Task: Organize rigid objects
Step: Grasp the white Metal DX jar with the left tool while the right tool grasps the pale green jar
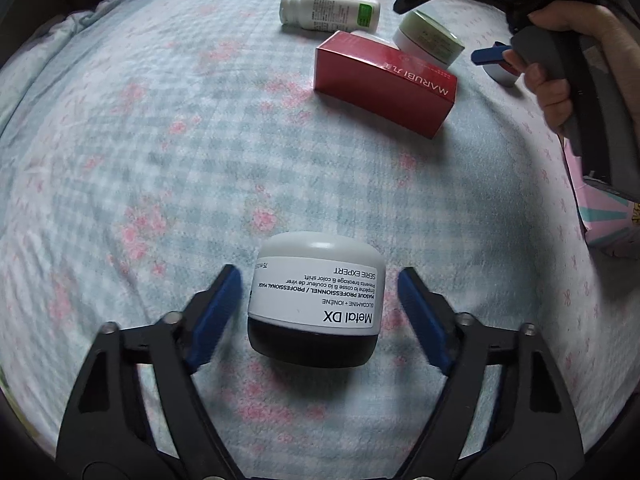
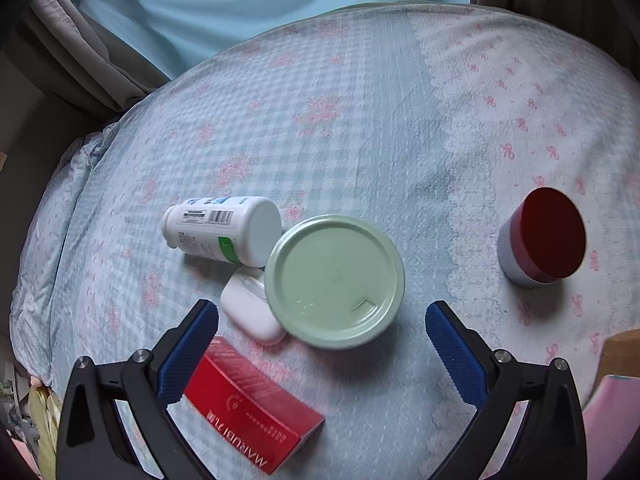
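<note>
our left gripper [image 1: 318, 300] sits with jaws spread wide around the white-labelled round plastic jar with a black lid [image 1: 316, 300], which lies tipped on the pale blue checked bedspread with pink flowers [image 1: 160, 160]; both blue pads [image 1: 222, 312] stand clear of it, nothing grasped. our right gripper [image 2: 322, 340] is also spread and empty, hovering over the pale green round lidded jar [image 2: 335, 280]. just beside that jar: a small white rounded case [image 2: 250, 312] touching its rim, a white plastic pill bottle [image 2: 224, 228] on its side, and a red rectangular cardboard box [image 2: 248, 404] under the left pad. a red-lidded small grey jar [image 2: 540, 236] sits well apart to the right. risks as we judge them: the soft bedding gives, so the tipped jar may roll or squirt out if we pinch off-centre on its curved wall. on the right, the green jar looks nearly as wide as the jaw opening, so a pad could land on the lid or snag the white case or box and drag the cluster.
</note>
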